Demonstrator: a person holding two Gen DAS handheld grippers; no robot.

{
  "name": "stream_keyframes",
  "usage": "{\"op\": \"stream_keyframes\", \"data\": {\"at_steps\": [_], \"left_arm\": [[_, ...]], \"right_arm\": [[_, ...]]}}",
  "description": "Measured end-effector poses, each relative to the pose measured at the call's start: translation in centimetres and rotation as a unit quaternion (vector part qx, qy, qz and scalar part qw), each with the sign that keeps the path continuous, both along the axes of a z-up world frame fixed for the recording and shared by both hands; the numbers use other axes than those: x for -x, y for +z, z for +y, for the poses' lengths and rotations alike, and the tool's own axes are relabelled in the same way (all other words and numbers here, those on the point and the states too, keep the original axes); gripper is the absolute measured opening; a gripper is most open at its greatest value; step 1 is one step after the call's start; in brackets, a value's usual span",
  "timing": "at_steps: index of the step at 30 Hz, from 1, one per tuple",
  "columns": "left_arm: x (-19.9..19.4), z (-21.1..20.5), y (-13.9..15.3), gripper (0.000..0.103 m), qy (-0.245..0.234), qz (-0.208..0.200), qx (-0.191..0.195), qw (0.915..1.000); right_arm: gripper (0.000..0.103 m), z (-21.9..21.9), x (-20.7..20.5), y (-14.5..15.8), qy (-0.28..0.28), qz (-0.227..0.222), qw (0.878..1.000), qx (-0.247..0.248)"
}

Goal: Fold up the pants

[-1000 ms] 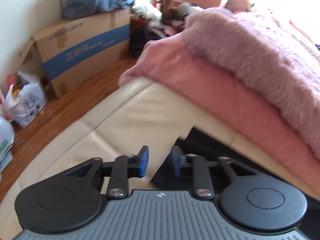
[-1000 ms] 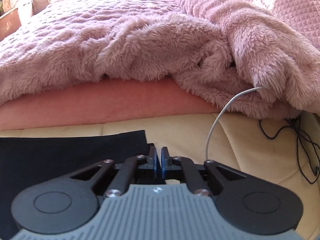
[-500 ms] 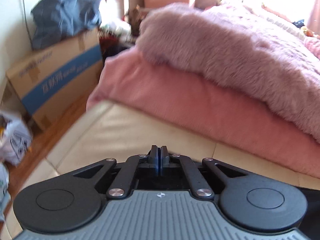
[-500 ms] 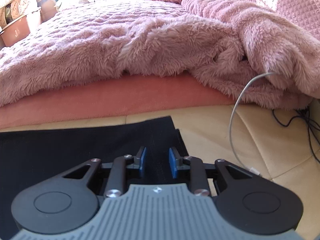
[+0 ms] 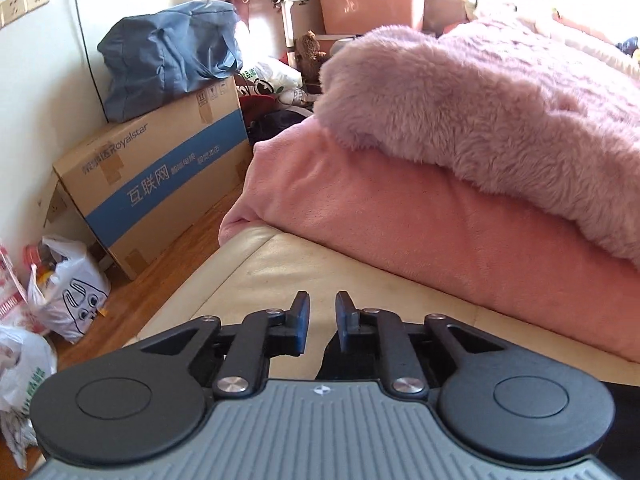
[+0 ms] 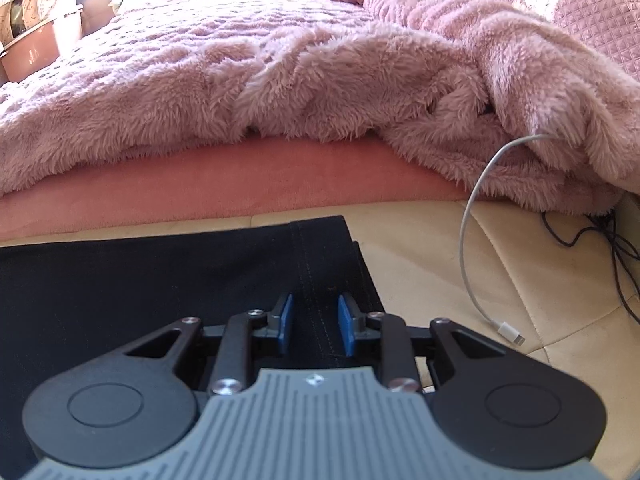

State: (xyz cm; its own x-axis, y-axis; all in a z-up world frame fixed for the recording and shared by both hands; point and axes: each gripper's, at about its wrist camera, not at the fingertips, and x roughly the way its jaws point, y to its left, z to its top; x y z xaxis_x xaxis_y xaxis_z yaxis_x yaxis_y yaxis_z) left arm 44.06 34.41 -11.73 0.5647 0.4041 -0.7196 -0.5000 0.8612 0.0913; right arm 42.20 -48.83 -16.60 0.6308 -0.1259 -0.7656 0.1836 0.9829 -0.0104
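While a fluffy pink blanket [image 6: 280, 92] is sprawling across most of the background, it is lying on top of a smoother salmon-pink cover [image 6: 224, 184], and both are resting on a cream leather cushion [image 6: 432, 248] that is filling the foreground of both wrist views. Dark pants [image 6: 160, 276] are lying flat on that cushion, stretching from the left edge of the right wrist view to a stitched hem just right of its centre, with a second layer's edge peeking out beside that hem; in the left wrist view only a dark corner of them is showing beneath the tool. Beside the cushion in the left wrist view, a cardboard box [image 5: 160, 184] with a blue stripe is sitting on the wooden floor [image 5: 168, 264] with a blue-grey bag [image 5: 168, 52] slumping on top, and printed plastic bags [image 5: 68, 292] are sitting near the wall. A white charging cable [image 6: 468, 240] is curving down from the blanket onto the cushion, its plug lying well clear of the pants. The right gripper [image 6: 314, 328] is hovering over the hem seam with its jaws parted and nothing pinched. The left gripper [image 5: 322, 322] is opening its jaws, with only bare cushion showing between them.
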Motion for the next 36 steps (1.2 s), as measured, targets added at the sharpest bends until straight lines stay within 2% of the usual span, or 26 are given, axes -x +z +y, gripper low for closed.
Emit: {"op": "stream_keyframes", "data": {"at_steps": [6, 7, 11, 14, 16, 19, 22, 25, 27, 29, 32, 34, 36], "left_arm": [[5.8, 0.6, 1.1, 0.022, -0.009, -0.009, 0.108, 0.9941], [6.5, 0.4, 0.9, 0.022, -0.018, -0.003, 0.11, 0.9937], [8.2, -1.1, -0.2, 0.022, -0.038, 0.042, 0.078, 0.9953], [9.4, -1.0, -0.8, 0.022, -0.029, 0.043, 0.095, 0.9941], [10.1, -0.8, -1.0, 0.022, -0.021, 0.04, 0.108, 0.9931], [11.0, -0.6, -1.0, 0.022, -0.016, 0.037, 0.128, 0.9909], [11.8, -0.3, -0.9, 0.022, -0.013, 0.029, 0.153, 0.9878], [12.3, -0.2, -0.9, 0.022, -0.011, 0.027, 0.167, 0.9856], [12.6, 0.1, -1.0, 0.022, -0.007, 0.022, 0.183, 0.9828], [12.8, 0.7, -1.3, 0.022, 0.002, 0.011, 0.211, 0.9774], [13.1, 1.9, -2.0, 0.022, 0.027, -0.016, 0.265, 0.9636], [13.2, 2.7, -2.6, 0.022, 0.049, -0.035, 0.292, 0.9546], [13.2, 3.6, -3.2, 0.022, 0.072, -0.053, 0.315, 0.9449]], "right_arm": [[0.021, 4.9, 3.6, 1.7, 0.021, -0.016, 1.0, -0.016], [0.021, 6.1, 4.4, 1.8, 0.029, -0.014, 0.999, -0.019], [0.021, 11.5, 7.8, 2.4, 0.07, -0.012, 0.997, -0.029], [0.023, 16.1, 10.8, 2.9, 0.12, -0.009, 0.993, -0.012], [0.031, 19.4, 12.8, 3.1, 0.157, -0.005, 0.988, 0.003], [0.034, 24.2, 15.2, 3.3, 0.217, -0.011, 0.975, 0.044], [0.038, 28.2, 15.7, 2.8, 0.269, -0.004, 0.958, 0.1], [0.038, 31.2, 15.3, 1.0, 0.332, 0.029, 0.923, 0.193], [0.037, 32.2, 15.0, 0.3, 0.349, 0.032, 0.906, 0.237], [0.032, 32.9, 14.4, 0.1, 0.361, 0.042, 0.898, 0.25], [0.025, 32.9, 13.4, -0.1, 0.375, 0.058, 0.884, 0.272], [0.014, 32.8, 13.0, 0.1, 0.375, 0.06, 0.885, 0.27], [0.009, 32.7, 12.6, 0.3, 0.372, 0.064, 0.888, 0.262]]}}
